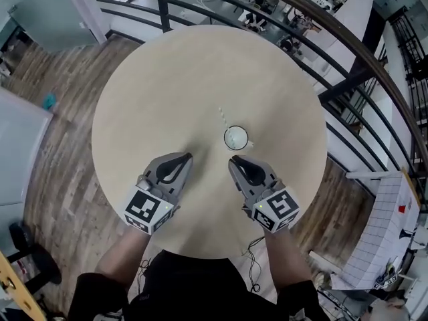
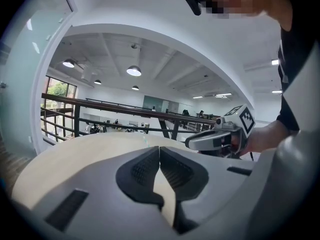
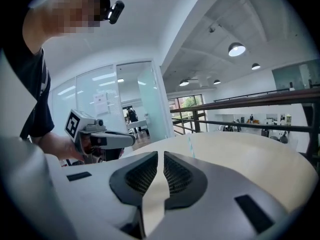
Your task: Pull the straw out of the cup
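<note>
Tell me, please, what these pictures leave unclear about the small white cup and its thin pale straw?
- The small white cup: hidden behind the left gripper in its view and the right gripper in its view; only the thin pale straw shows.
- Cup's contents: head view, too small.
- Straw's lower end: head view, hidden inside the cup.

The head camera looks steeply down on the round table [image 1: 147, 99], with both grippers close below it. Each gripper camera sits low and faces across the tabletop. The left gripper [image 1: 188, 156] sees the right gripper [image 1: 232, 159] at its right, and the right sees the left. All views share the tabletop and the railing [image 1: 162, 5].
</note>
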Demonstrator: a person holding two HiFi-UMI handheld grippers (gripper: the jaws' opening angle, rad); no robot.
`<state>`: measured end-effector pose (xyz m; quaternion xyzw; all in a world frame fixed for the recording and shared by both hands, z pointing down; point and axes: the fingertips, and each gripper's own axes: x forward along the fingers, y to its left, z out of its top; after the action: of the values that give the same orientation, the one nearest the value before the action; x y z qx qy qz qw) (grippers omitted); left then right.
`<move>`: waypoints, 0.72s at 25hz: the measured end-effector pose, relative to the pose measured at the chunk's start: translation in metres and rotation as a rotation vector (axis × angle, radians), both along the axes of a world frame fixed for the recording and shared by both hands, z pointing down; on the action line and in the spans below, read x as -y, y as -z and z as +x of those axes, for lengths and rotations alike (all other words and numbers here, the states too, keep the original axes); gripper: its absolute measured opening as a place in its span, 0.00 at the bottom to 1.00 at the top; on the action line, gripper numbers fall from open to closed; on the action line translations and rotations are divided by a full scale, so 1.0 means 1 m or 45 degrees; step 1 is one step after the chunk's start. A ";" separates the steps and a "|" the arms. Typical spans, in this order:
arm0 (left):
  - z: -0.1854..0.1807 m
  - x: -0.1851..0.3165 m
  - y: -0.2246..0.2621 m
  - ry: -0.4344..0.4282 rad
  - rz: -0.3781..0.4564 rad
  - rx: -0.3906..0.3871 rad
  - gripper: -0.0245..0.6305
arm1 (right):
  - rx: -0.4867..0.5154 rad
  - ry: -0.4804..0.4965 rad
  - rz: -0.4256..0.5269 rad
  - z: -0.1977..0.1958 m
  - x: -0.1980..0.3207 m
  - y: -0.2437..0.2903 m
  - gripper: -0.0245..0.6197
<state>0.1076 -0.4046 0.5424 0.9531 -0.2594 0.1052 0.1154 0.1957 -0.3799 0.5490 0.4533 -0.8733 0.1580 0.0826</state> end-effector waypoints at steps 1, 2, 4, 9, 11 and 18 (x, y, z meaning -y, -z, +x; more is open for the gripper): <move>0.000 0.004 -0.004 0.002 -0.002 0.001 0.05 | -0.013 0.007 0.004 -0.001 0.005 -0.003 0.09; 0.000 0.007 -0.008 0.005 -0.006 0.002 0.05 | -0.021 0.011 0.003 -0.001 0.011 -0.007 0.10; -0.001 0.012 -0.015 0.012 -0.012 0.005 0.05 | -0.025 0.007 -0.008 0.000 0.021 -0.016 0.16; 0.000 0.022 -0.034 0.019 -0.031 -0.002 0.05 | -0.055 -0.009 -0.049 0.005 0.047 -0.047 0.25; 0.002 0.023 -0.043 0.012 -0.044 -0.011 0.05 | -0.088 -0.003 -0.063 0.004 0.053 -0.059 0.30; 0.013 0.025 -0.072 0.007 -0.055 -0.016 0.05 | -0.278 -0.012 -0.043 0.019 0.074 -0.080 0.34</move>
<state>0.1202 -0.4297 0.6140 0.9503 -0.2591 0.1044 0.1377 0.2146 -0.4543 0.6290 0.4703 -0.8543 0.1229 0.1841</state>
